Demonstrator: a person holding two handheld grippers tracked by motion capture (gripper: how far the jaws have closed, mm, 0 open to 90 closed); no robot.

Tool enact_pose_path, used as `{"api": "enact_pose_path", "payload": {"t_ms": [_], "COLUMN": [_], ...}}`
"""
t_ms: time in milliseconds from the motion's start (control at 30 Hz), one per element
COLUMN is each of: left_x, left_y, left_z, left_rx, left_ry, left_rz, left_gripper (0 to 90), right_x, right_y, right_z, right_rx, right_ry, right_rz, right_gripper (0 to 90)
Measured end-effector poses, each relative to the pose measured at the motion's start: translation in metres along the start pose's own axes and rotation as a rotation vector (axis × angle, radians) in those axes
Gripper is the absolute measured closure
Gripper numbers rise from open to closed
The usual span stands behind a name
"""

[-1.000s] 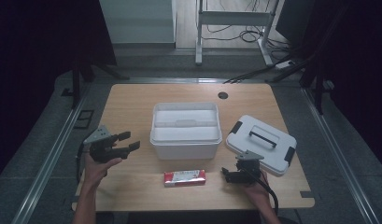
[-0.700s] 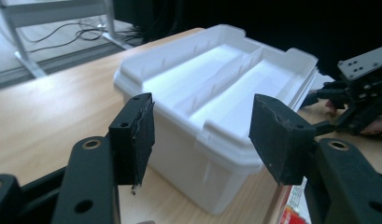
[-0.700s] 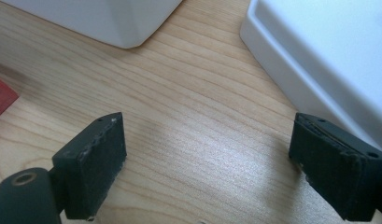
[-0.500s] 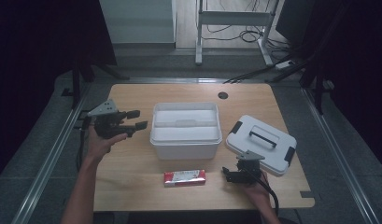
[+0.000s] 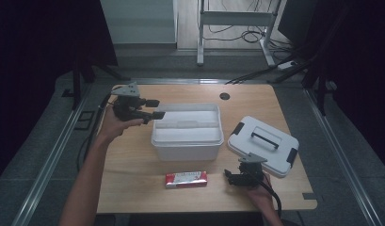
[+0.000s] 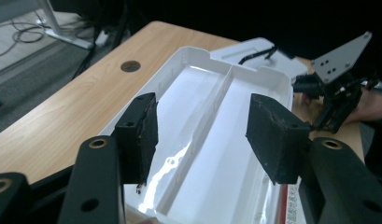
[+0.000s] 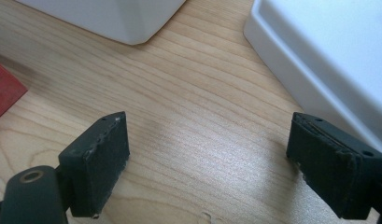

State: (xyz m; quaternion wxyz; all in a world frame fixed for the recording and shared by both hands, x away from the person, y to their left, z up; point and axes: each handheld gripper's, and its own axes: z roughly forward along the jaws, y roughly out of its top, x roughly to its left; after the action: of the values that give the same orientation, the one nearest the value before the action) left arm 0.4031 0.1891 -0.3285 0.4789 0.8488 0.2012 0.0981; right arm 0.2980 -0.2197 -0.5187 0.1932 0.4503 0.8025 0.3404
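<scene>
Hovering at the left rim of the open white bin (image 5: 187, 134), the left gripper (image 5: 151, 109) has its jaws apart with nothing between them, though they have just been closing a little. Its own view looks down into the bin's two compartments. Near the table's front edge, the right gripper (image 5: 233, 178) rests low with jaws spread wide over bare wood, empty. It sits between the red pack (image 5: 186, 179) and the white lid (image 5: 262, 144), which lies right of the bin.
</scene>
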Motion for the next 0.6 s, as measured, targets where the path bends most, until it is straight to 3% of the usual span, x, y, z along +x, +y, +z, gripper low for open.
{"api": "enact_pose_path", "payload": {"t_ms": [100, 600], "left_x": [0.002, 0.014], "left_y": [0.009, 0.045], "left_z": [0.010, 0.041], "left_rx": [0.047, 0.182], "left_ry": [-0.013, -0.031], "left_rz": [0.036, 0.122], "left_gripper": [45.8, 49.6], "right_x": [0.000, 0.000], "right_y": [0.000, 0.000], "right_z": [0.000, 0.000], "right_rx": [0.000, -0.001], "right_ry": [0.001, 0.000], "right_rz": [0.000, -0.003], "right_gripper": [12.6, 12.6]}}
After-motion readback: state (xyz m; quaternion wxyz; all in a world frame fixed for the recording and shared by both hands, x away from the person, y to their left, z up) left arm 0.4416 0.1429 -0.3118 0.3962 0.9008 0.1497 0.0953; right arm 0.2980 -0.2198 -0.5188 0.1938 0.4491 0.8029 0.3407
